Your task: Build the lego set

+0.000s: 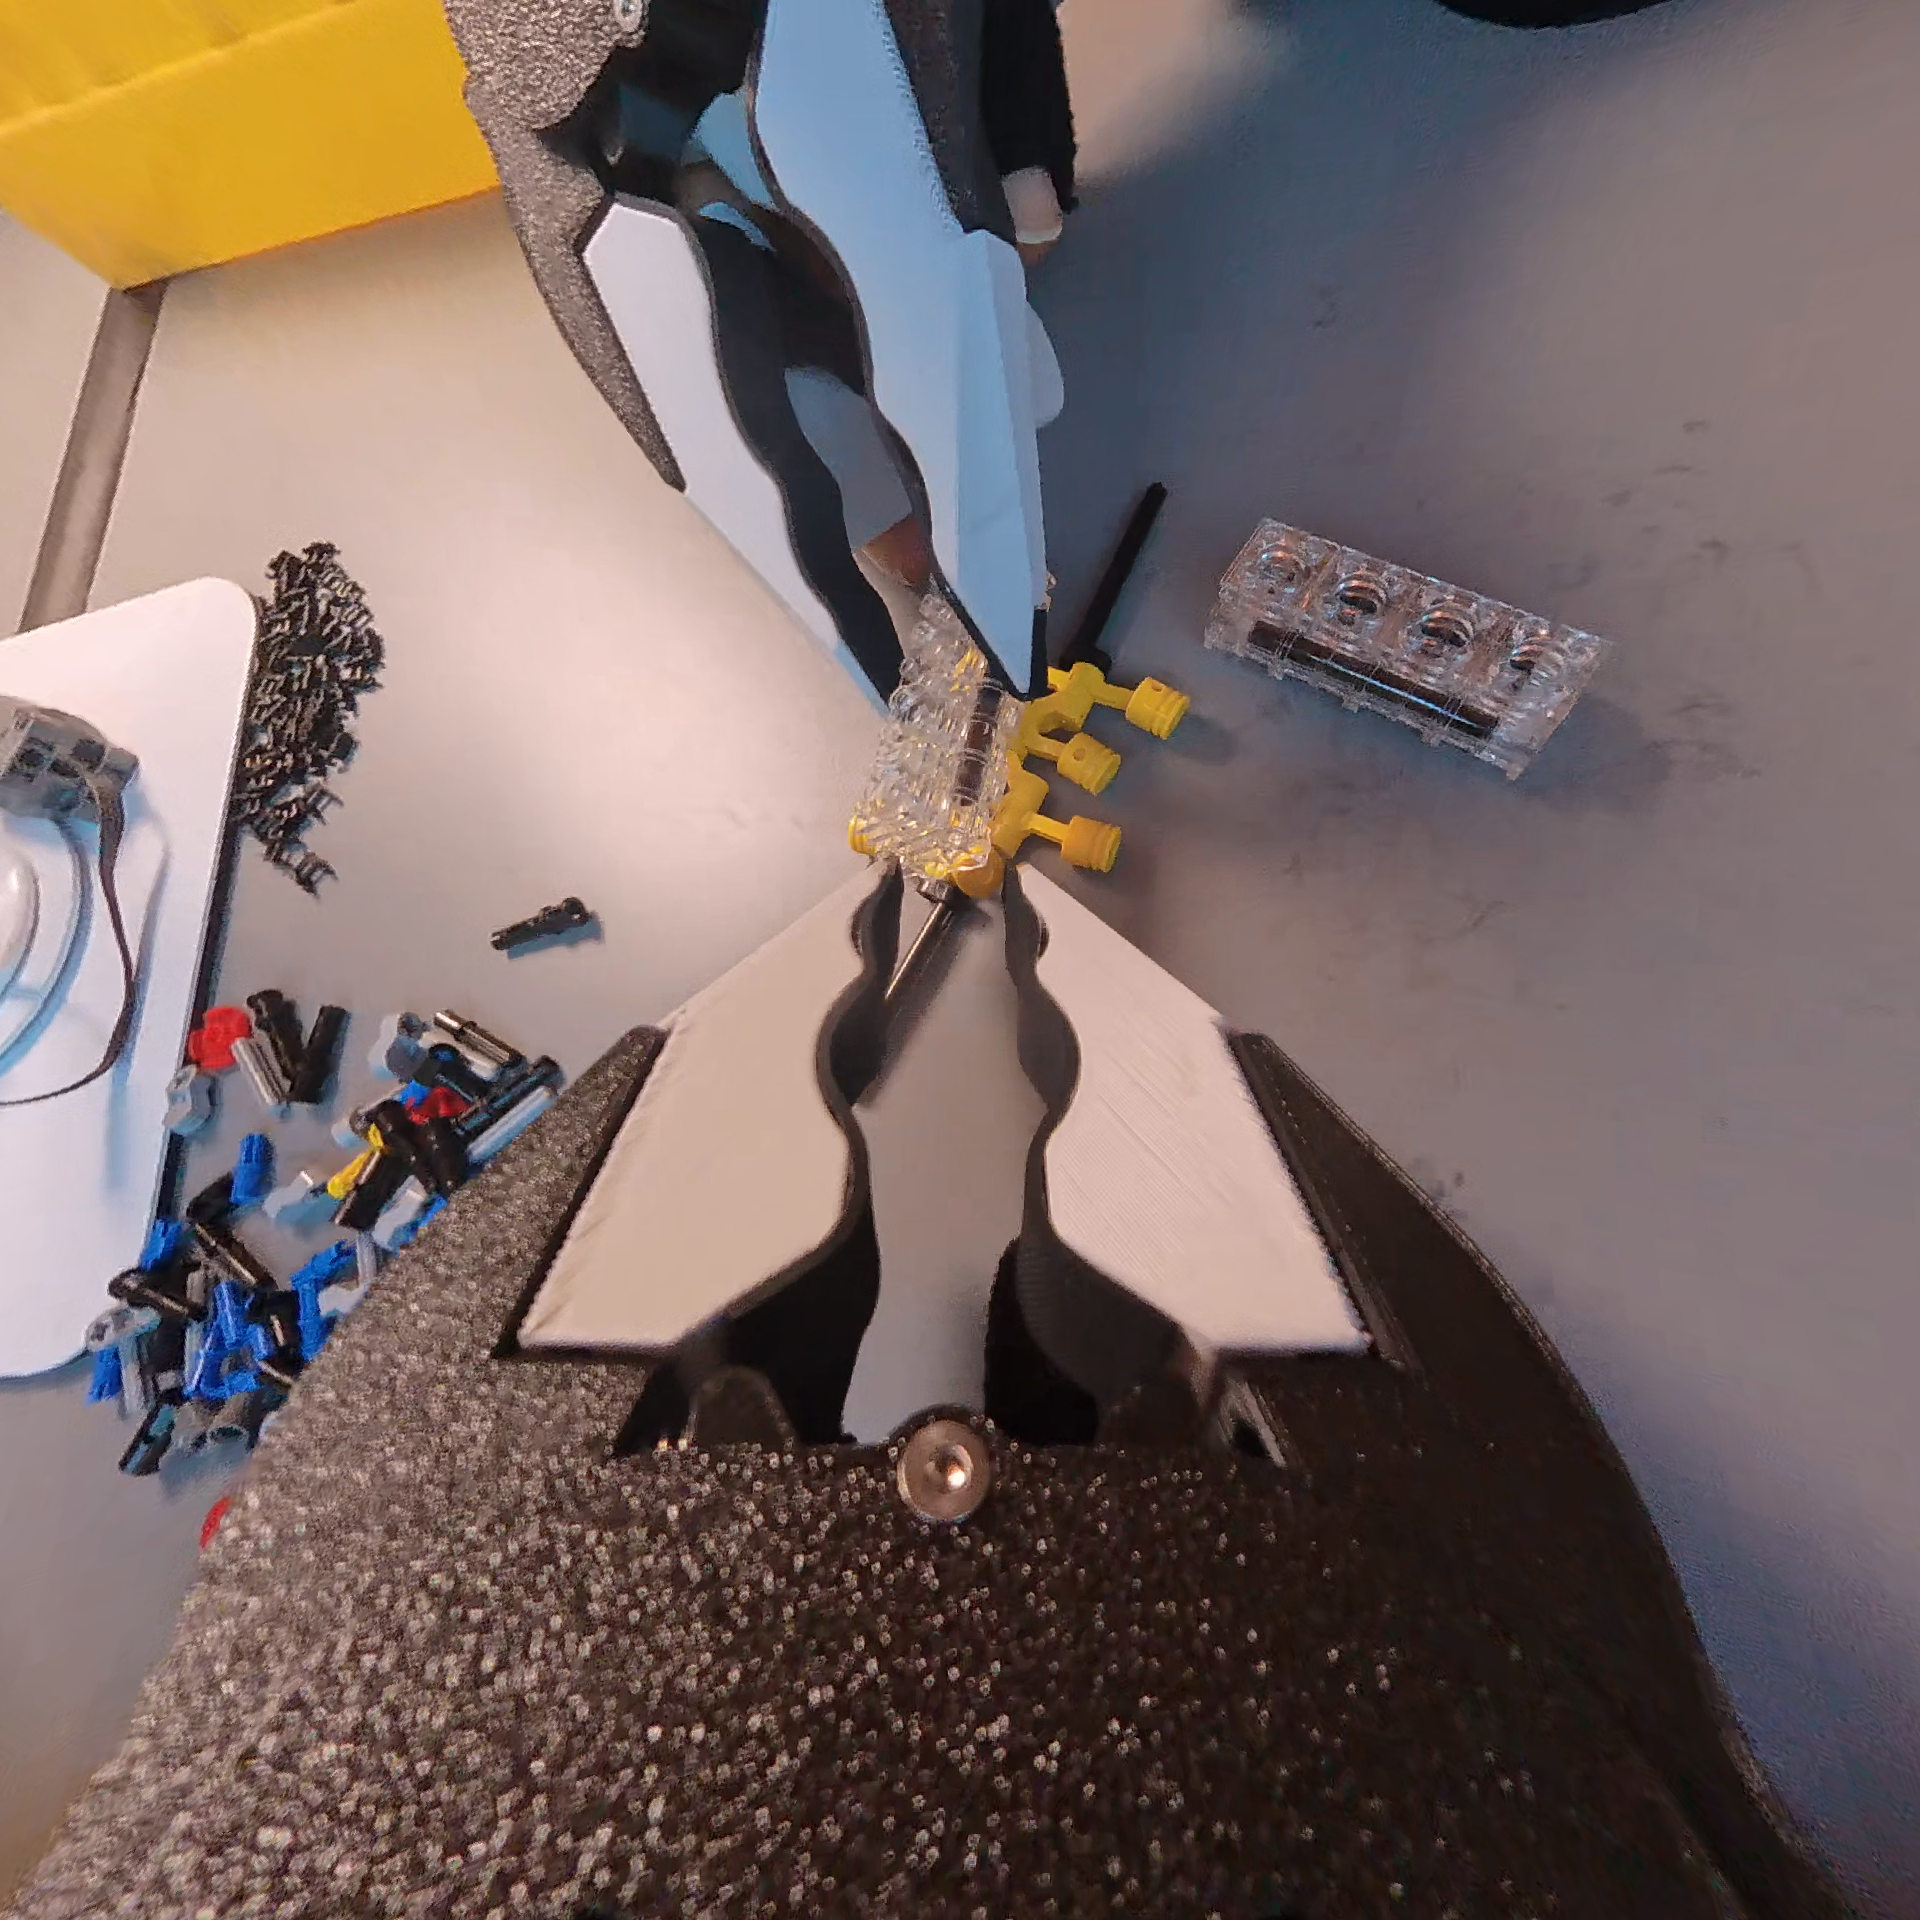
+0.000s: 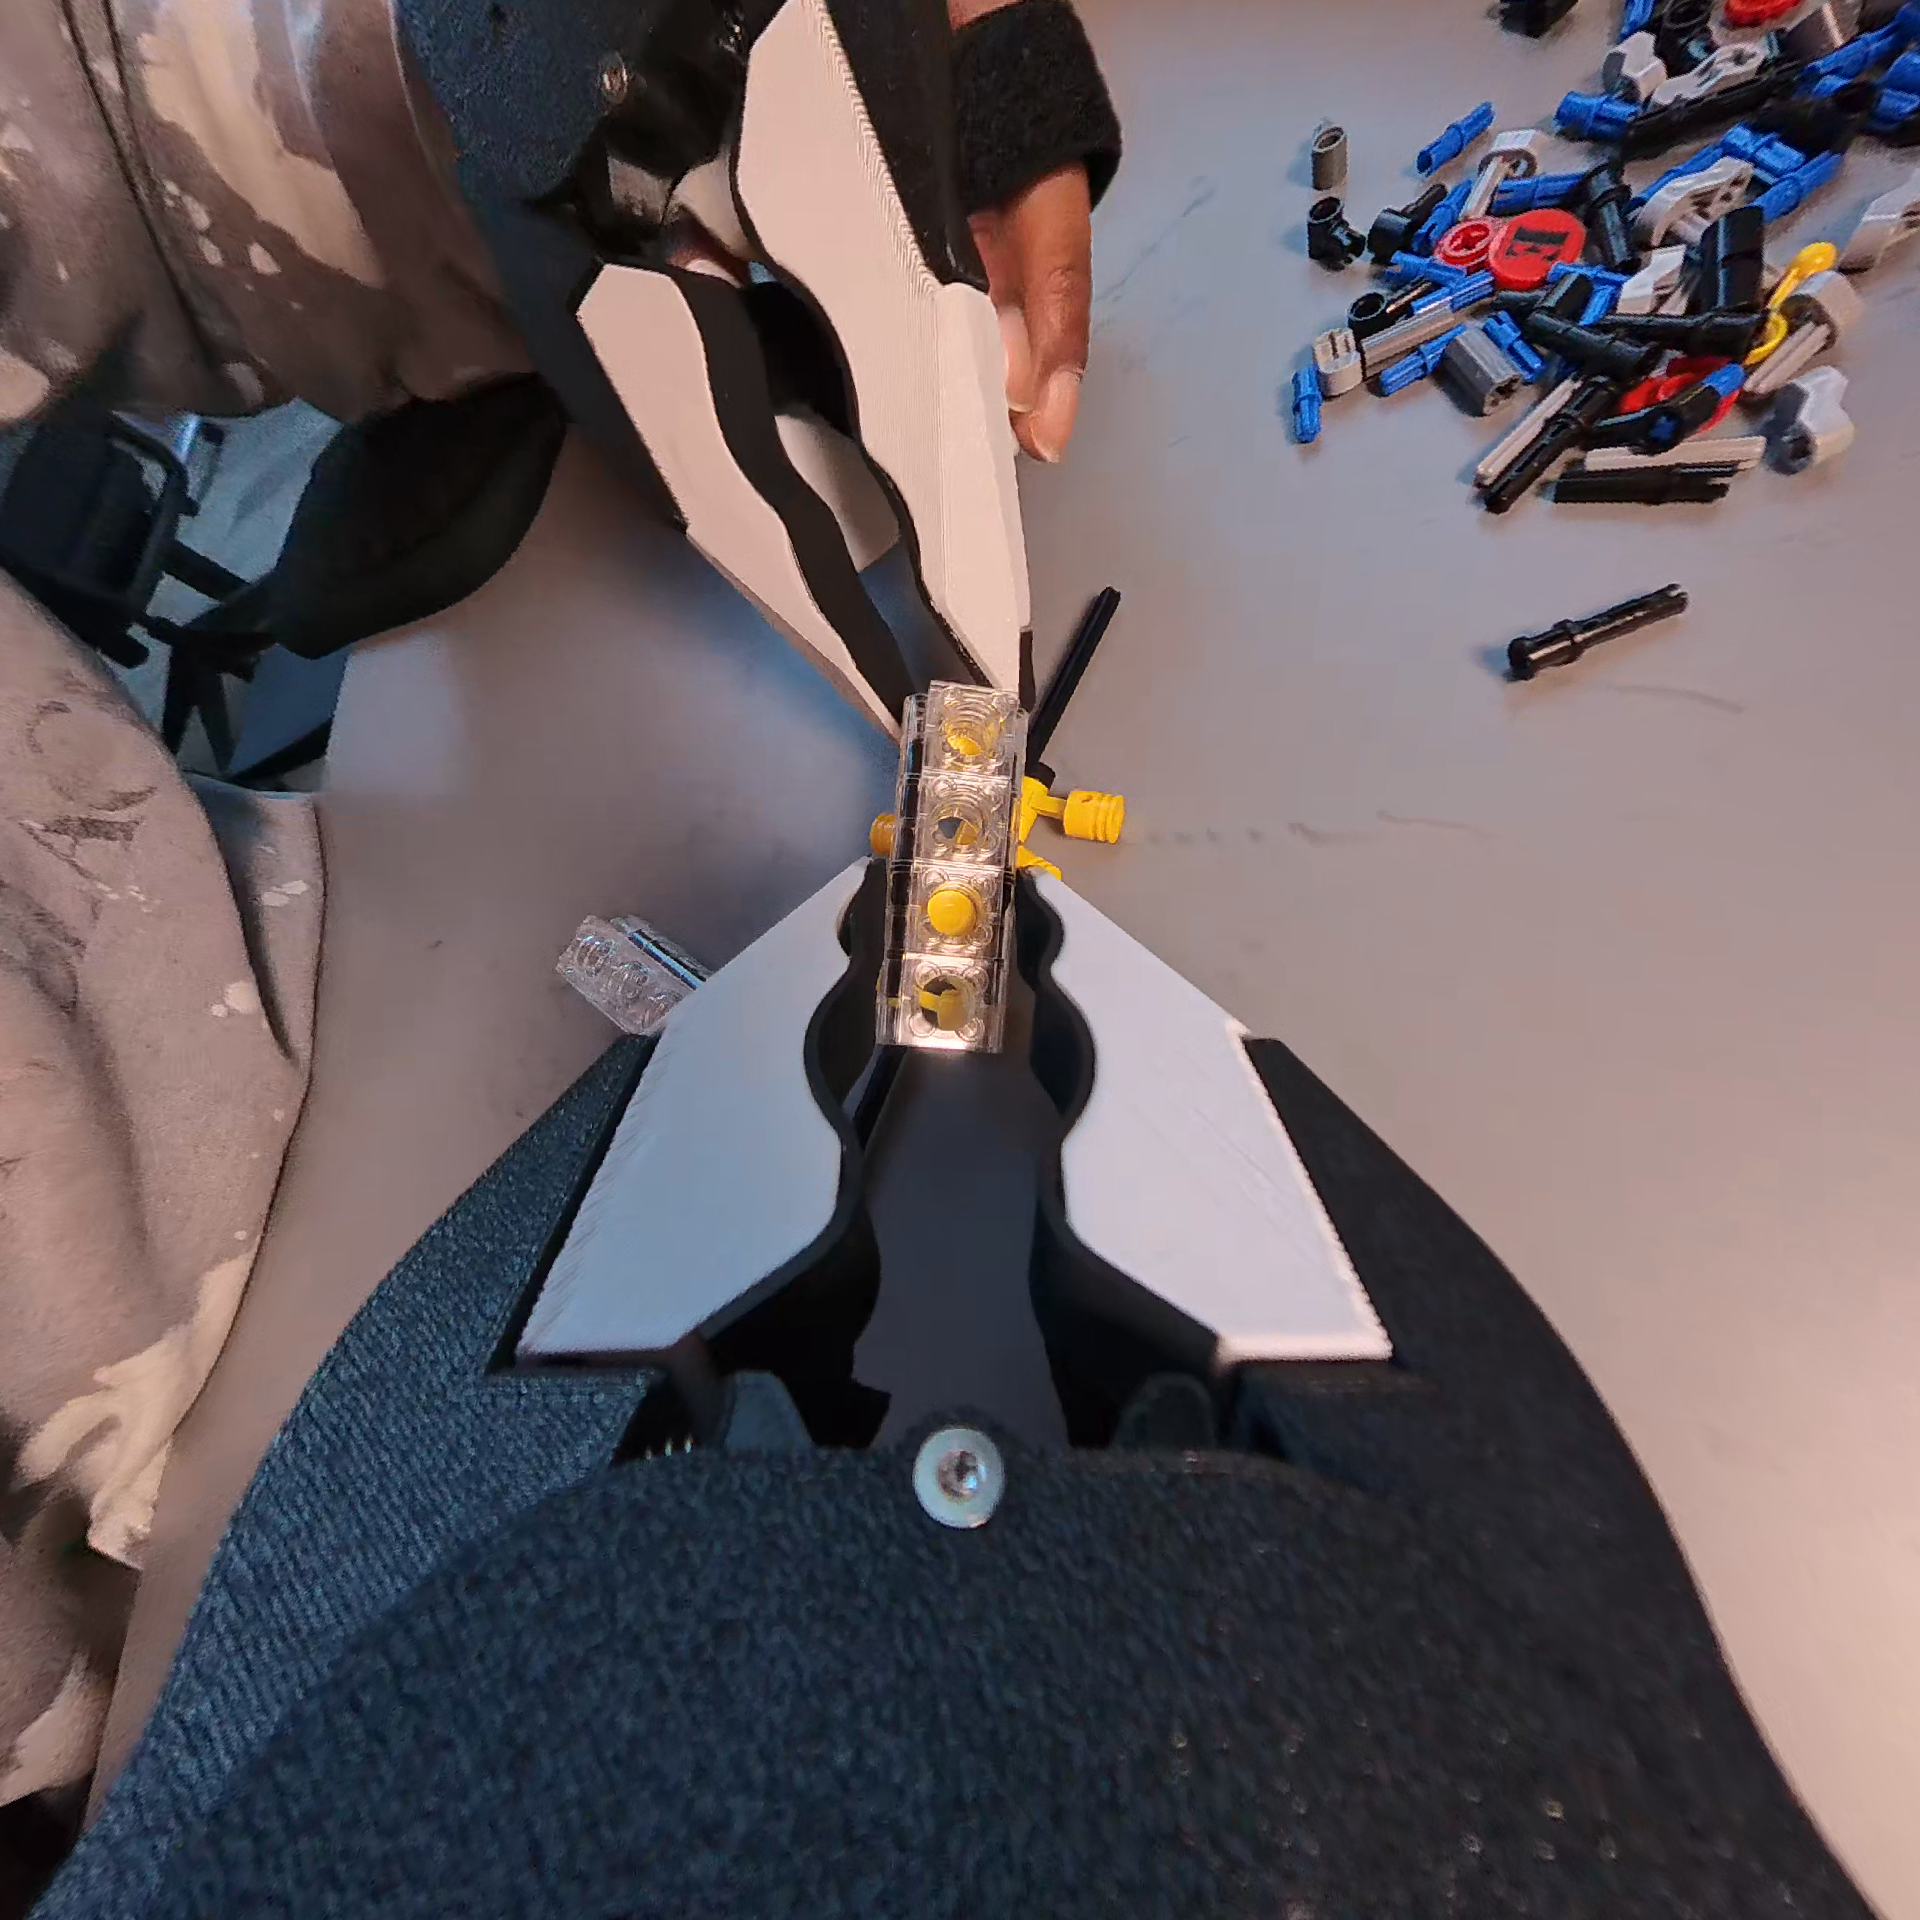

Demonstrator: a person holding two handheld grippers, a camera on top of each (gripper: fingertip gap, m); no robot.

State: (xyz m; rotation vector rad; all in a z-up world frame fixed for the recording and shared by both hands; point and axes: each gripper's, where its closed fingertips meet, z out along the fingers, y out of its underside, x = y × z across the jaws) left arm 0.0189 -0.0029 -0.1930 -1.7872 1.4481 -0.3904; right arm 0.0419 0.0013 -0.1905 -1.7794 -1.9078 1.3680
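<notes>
A clear lego block (image 1: 940, 774) with yellow pistons (image 1: 1086, 764) and a black axle (image 1: 914, 966) through it is held just above the grey table. My left gripper (image 1: 948, 878) is shut on its near end. My right gripper (image 1: 966, 681) comes in from the top and grips the far end. In the right wrist view my right gripper (image 2: 951, 894) is shut on the clear block (image 2: 951, 883), a yellow piston (image 2: 1091, 816) sticks out to the right, and the left gripper (image 2: 961, 696) closes on the far end.
A second clear block (image 1: 1403, 655) with a black axle lies on the table to the right; it also shows in the right wrist view (image 2: 623, 971). A loose black pin (image 1: 545, 922), a pile of mixed pieces (image 1: 312, 1195), black links (image 1: 307, 707), a white board (image 1: 135, 1143) and a yellow bin (image 1: 208, 125) are at left. Both grippers' tips are close together, under 4 cm apart.
</notes>
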